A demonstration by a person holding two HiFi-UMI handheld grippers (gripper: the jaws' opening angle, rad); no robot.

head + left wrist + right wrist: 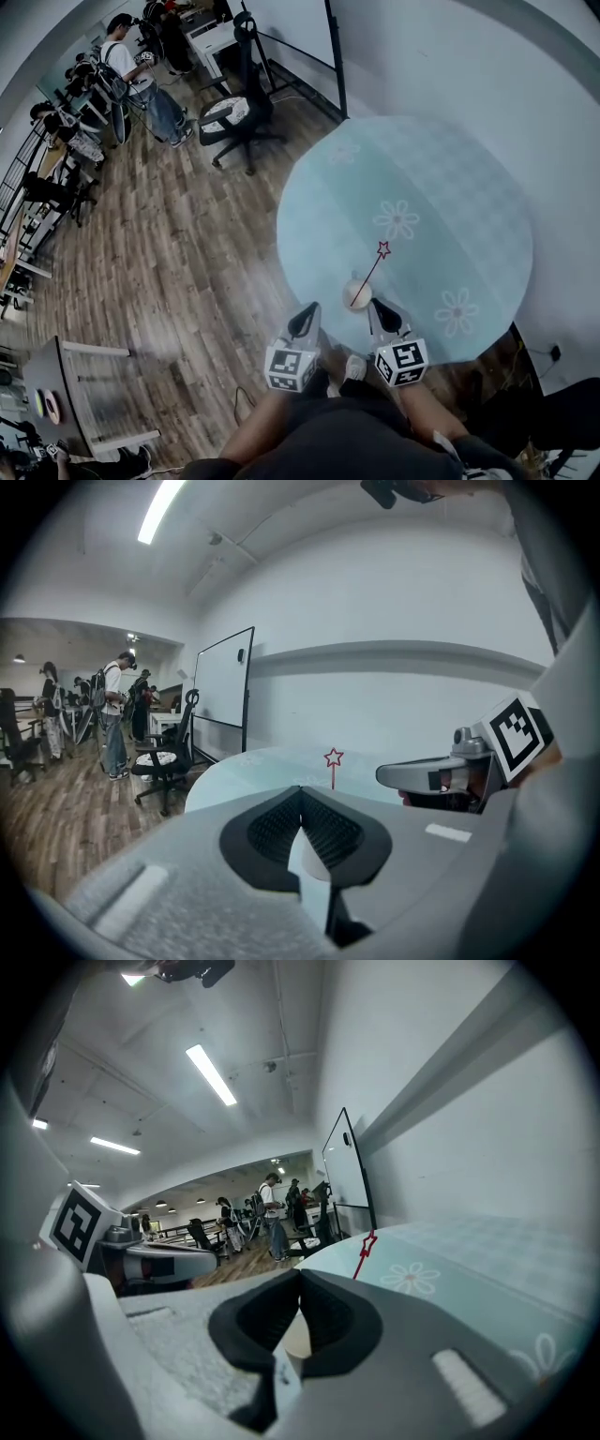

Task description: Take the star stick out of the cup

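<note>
You hold your left gripper (307,314) and right gripper (380,309) side by side close in front of your body, both pointing forward and a little apart. Your bare forearms (251,439) come up to them from below. The left fingers (267,832) meet at their tips, empty. The right fingers (253,1321) do the same.

The left hand-held gripper (308,309) and right hand-held gripper (376,306) are light grey, each with black ribbed pads (272,832) and a white cube (290,367) bearing black square markers. The person holding them wears a dark top (356,441).
</note>
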